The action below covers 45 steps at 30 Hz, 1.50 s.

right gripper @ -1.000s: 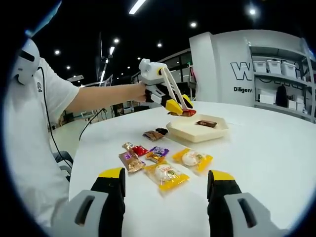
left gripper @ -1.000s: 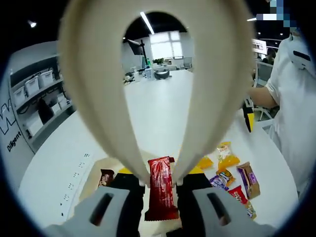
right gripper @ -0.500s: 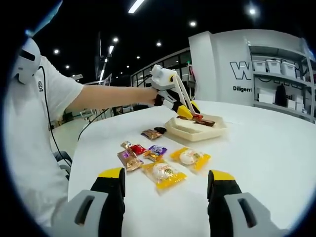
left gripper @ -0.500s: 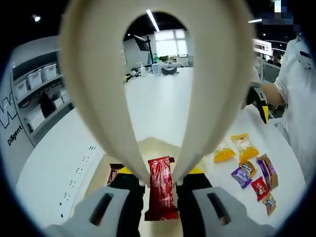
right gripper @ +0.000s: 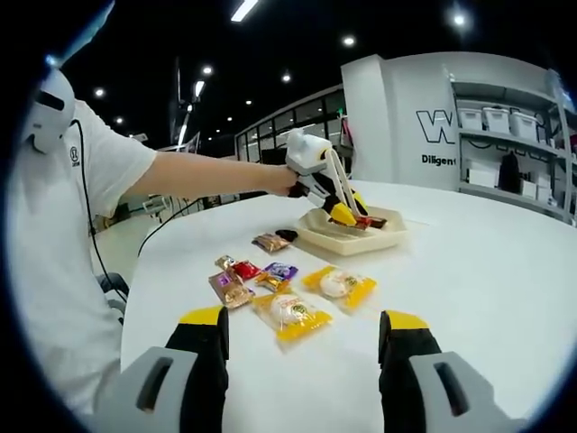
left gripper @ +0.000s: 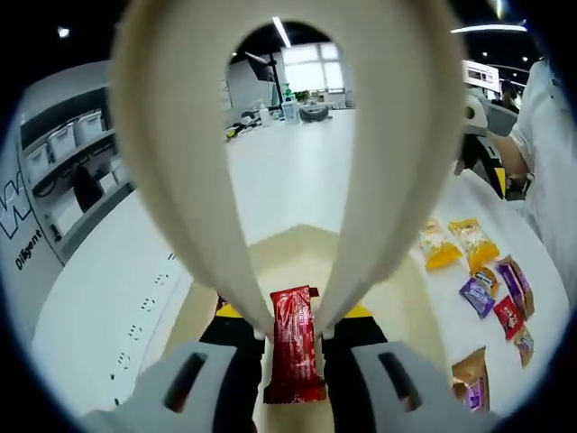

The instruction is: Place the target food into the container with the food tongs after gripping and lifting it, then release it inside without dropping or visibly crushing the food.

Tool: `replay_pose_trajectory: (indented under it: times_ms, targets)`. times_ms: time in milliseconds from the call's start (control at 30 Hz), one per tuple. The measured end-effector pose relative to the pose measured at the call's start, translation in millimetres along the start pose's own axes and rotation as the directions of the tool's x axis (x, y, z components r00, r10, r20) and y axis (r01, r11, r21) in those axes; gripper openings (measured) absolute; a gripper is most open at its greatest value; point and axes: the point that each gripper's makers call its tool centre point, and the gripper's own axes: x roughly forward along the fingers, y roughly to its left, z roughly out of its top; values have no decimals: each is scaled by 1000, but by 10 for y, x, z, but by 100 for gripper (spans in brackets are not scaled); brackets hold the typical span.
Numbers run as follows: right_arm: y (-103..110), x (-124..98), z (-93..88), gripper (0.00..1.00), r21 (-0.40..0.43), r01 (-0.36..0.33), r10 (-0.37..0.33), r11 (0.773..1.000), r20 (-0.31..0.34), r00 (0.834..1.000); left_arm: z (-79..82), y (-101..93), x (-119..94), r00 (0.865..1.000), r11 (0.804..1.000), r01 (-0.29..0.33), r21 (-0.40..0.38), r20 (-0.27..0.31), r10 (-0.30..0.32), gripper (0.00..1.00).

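Left gripper (left gripper: 293,338): fingers clamped on cream plastic food tongs (left gripper: 293,135), tips pinching glossy red snack packet (left gripper: 295,343). Packet has travelled from beside to above shallow beige tray (left gripper: 397,298), low over its floor; release likely next. Right gripper (right gripper: 302,361): fingers wide, idle over white counter (right gripper: 469,271). Crinkly wrapped snacks (right gripper: 288,311) beside tray.

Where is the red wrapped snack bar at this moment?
In the left gripper view, the red wrapped snack bar is gripped between the cream plastic tongs, low over the beige shallow container.
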Motion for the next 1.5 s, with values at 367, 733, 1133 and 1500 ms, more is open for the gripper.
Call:
replay_pose_trajectory:
  times_ms: [367, 733, 1133, 1500]
  targets:
    - [-44, -17, -13, 66, 5, 7, -7, 1000, -4, 1000, -33, 103, 108, 1000, 999, 21, 36, -18, -21, 23]
    - [-56, -10, -50, 66, 11, 7, -7, 1000, -5, 1000, -79, 140, 142, 998, 996, 43, 73, -51, -39, 23]
    - [-68, -1, -87, 66, 17, 10, -10, 1000, -10, 1000, -76, 189, 118, 998, 996, 36, 82, -47, -32, 25]
    - [-50, 6, -77, 66, 16, 9, -8, 1000, -7, 1000, -108, 151, 112, 997, 992, 49, 120, -67, -41, 24]
